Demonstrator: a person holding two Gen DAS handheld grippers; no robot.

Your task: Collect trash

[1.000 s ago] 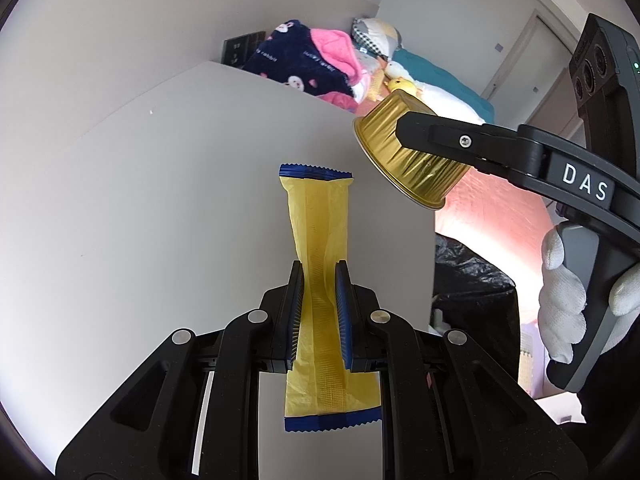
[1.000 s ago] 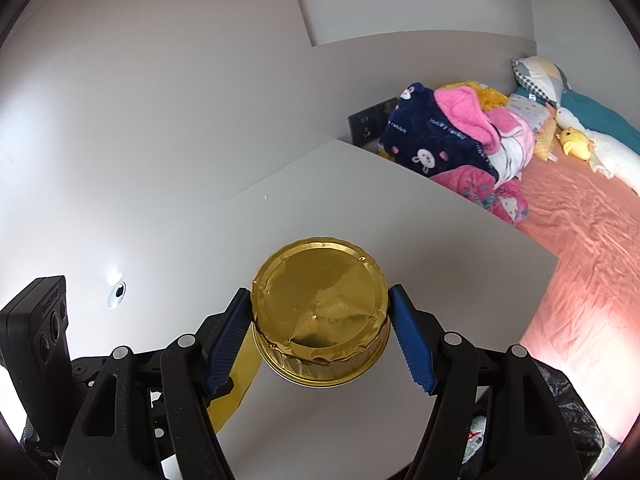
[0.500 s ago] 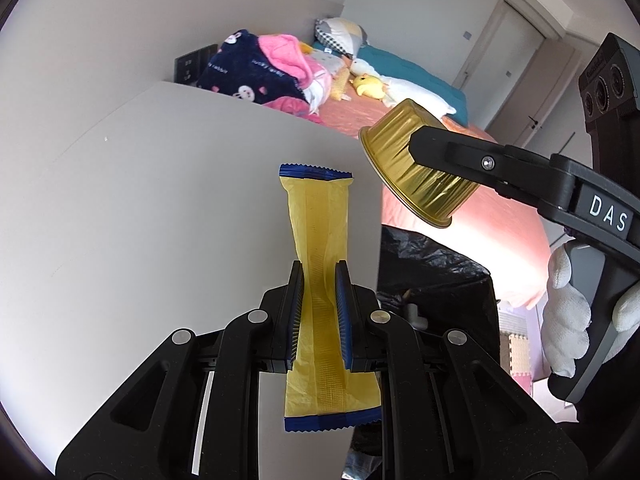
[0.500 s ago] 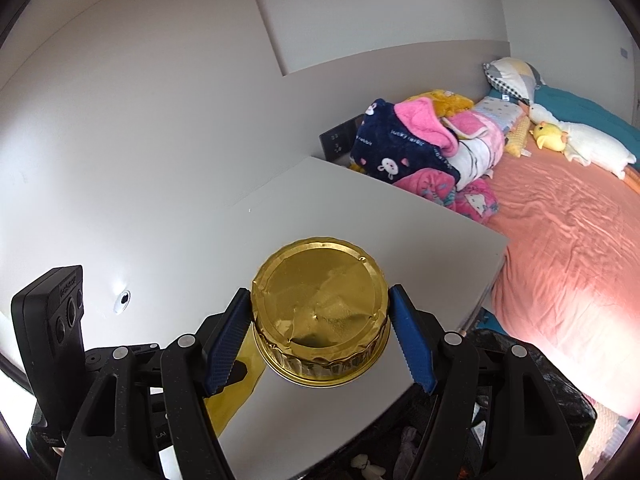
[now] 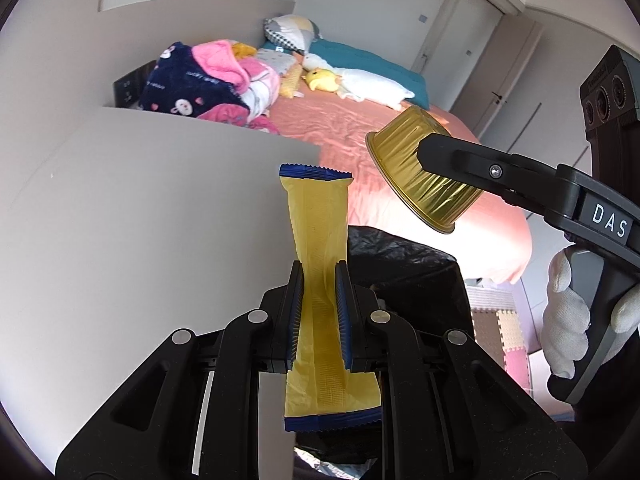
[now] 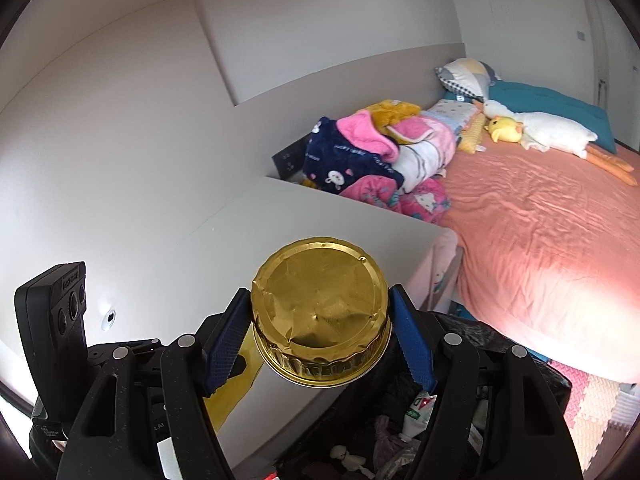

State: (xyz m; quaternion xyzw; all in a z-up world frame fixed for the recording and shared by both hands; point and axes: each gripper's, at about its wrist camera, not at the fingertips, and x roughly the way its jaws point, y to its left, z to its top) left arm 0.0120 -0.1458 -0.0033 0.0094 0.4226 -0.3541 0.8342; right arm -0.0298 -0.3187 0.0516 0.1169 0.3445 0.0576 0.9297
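The black bin bag (image 6: 500, 344) is cut off by the lower picture edge and largely hidden behind the gripper arms, its jumbled contents (image 6: 416, 412) too small to identify, while the foil cup (image 6: 320, 312) covers most of the yellow wrapper (image 6: 228, 396) behind it.

Plain pale walls (image 6: 120, 120) enclose a bedroom. A white bench (image 5: 140, 220) abuts a bed with a salmon sheet (image 6: 540, 232), sunlit at 4 o'clock. Folded blankets (image 6: 372, 156), pillows (image 6: 468, 72) and a plush duck (image 6: 536, 128) lie toward 1 o'clock. Closed doors (image 5: 460, 28) stand beyond; foam mats (image 6: 596, 400) cover the floor.
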